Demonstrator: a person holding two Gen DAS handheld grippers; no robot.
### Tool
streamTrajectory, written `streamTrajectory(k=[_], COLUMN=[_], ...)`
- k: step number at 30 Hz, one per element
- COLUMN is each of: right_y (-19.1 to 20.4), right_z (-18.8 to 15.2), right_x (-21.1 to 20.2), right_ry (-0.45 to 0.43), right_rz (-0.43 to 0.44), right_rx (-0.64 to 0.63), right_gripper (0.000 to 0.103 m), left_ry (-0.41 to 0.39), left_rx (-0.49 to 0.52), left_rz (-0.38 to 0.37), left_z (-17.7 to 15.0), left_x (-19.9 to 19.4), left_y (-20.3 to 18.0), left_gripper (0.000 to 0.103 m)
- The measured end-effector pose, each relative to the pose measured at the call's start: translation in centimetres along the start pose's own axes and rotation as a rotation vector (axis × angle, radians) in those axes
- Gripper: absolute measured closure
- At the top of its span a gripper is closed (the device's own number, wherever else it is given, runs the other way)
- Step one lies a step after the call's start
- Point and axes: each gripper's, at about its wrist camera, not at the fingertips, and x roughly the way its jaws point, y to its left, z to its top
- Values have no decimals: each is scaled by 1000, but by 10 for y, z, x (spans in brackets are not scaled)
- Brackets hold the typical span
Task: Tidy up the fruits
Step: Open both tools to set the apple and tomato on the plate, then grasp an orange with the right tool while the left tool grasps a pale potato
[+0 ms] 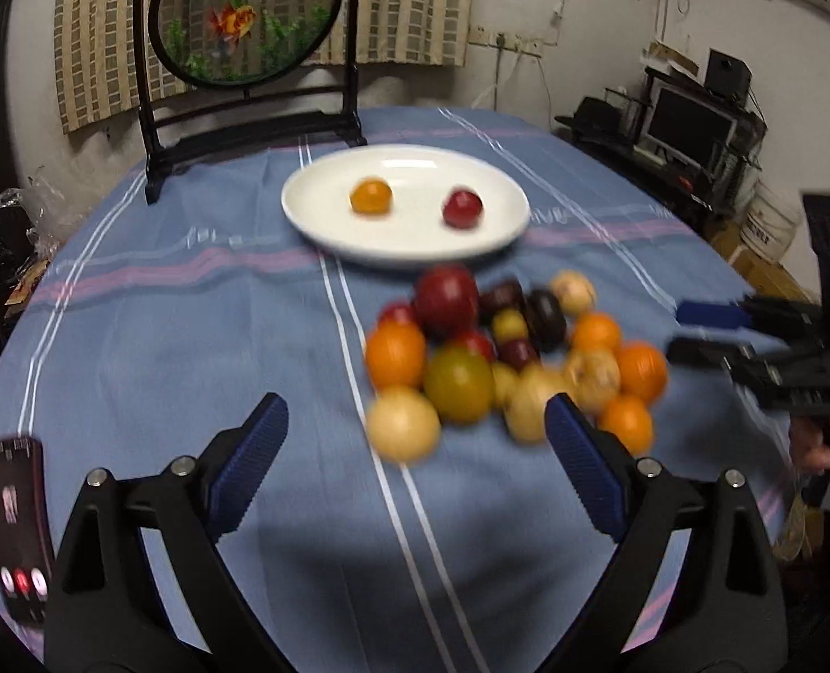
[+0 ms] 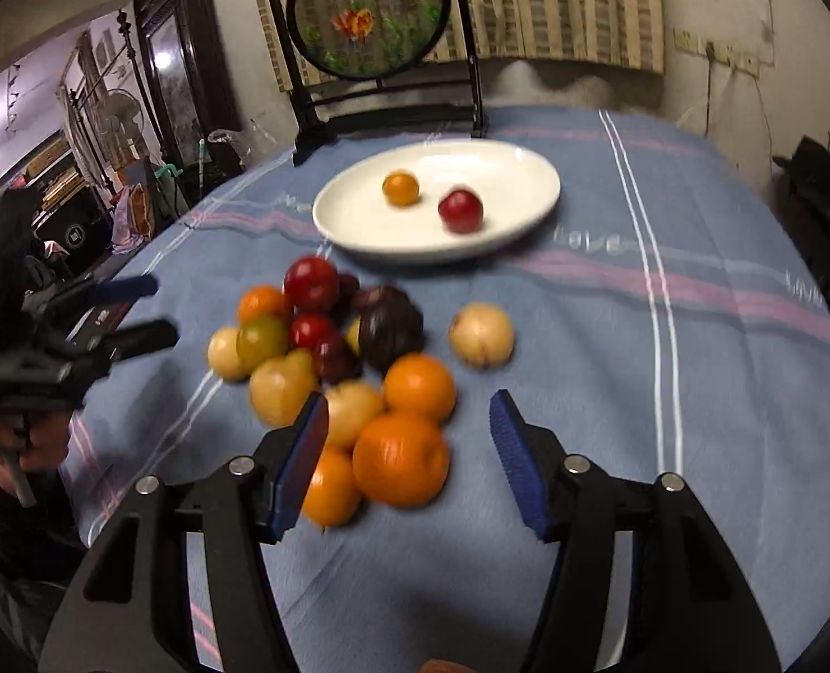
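A white plate [image 1: 325, 224] [image 2: 353, 224] sits mid-table and holds a small orange fruit [image 1: 370, 197] [image 2: 400, 188] and a red fruit [image 1: 462, 208] [image 2: 460, 211]. In front of it lies a pile of fruits [image 1: 505, 347] [image 2: 331, 359]: oranges, red, dark purple, yellow-green and pale yellow ones. My left gripper [image 1: 415, 420] is open and empty, just before the pile's near-left side. My right gripper [image 2: 409, 420] is open and empty, with a large orange [image 2: 401, 459] between its fingers. A pale fruit [image 2: 481, 334] lies apart to the right.
A blue striped cloth [image 1: 190, 336] covers the round table. A framed round goldfish screen [image 1: 244, 11] [image 2: 370, 11] stands behind the plate. A dark remote-like device [image 1: 17, 527] lies at the near left. The right gripper shows in the left wrist view [image 1: 690, 331]; the left gripper shows in the right wrist view [image 2: 151, 308].
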Motion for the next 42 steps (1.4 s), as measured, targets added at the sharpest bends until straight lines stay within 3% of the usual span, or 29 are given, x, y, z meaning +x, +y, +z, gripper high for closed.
streamTrajectory(k=[9, 22, 29, 33, 36, 40, 42], right_y=[-4, -17, -15, -11, -3, 5, 8], right_z=[-8, -9, -14, -16, -18, -17, -15], right_x=[23, 40, 26, 5, -9, -20, -22], right_ry=[69, 108, 67, 12, -18, -43, -50], right_rz=[2, 99, 90, 85, 94, 109, 112], right_rx=[71, 176, 182, 174, 158, 140, 133], right_gripper=[49, 56, 57, 57, 57, 57, 57], left_ry=[14, 31, 28, 20, 34, 91, 96], left_rx=[-18, -37, -77, -46, 10, -12, -17], left_rz=[-43, -51, -58, -29, -3, -44, -43], left_z=[-39, -48, -41, -31, -26, -20, -16], left_x=[-7, 1, 5, 14, 25, 38, 42], left_y=[-1, 0, 7, 8, 7, 14, 16], left_gripper=[9, 9, 9, 10, 20, 45, 47])
